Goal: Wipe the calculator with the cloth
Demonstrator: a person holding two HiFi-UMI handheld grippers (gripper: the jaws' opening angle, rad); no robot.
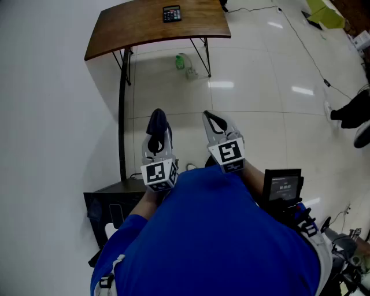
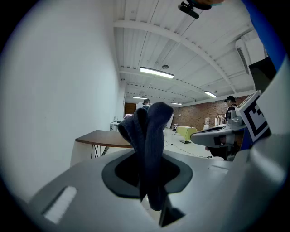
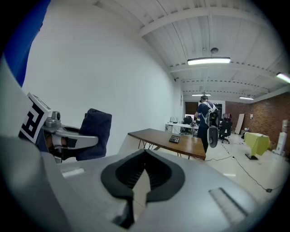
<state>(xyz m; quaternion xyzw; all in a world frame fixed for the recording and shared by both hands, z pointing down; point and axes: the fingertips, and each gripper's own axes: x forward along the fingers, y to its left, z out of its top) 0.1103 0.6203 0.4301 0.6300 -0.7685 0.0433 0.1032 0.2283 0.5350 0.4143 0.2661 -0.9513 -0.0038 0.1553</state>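
Observation:
A black calculator (image 1: 171, 13) lies at the far side of a brown wooden table (image 1: 133, 26), well ahead of both grippers. My left gripper (image 1: 157, 132) is held up over the floor, shut on a dark blue cloth (image 1: 156, 121) that bunches above its jaws. In the left gripper view the cloth (image 2: 149, 131) fills the middle, pinched between the jaws. My right gripper (image 1: 211, 119) is beside it, shut with nothing in it. The right gripper view shows the calculator (image 3: 174, 139) far off on the table (image 3: 154, 136), and the cloth (image 3: 95, 129) at the left.
A green bottle (image 1: 182, 60) stands on the floor under the table. A white wall runs along the left. A black cabinet (image 1: 107, 199) is at my lower left, a small screen (image 1: 282, 186) at my right. A person (image 3: 206, 118) stands beyond the table.

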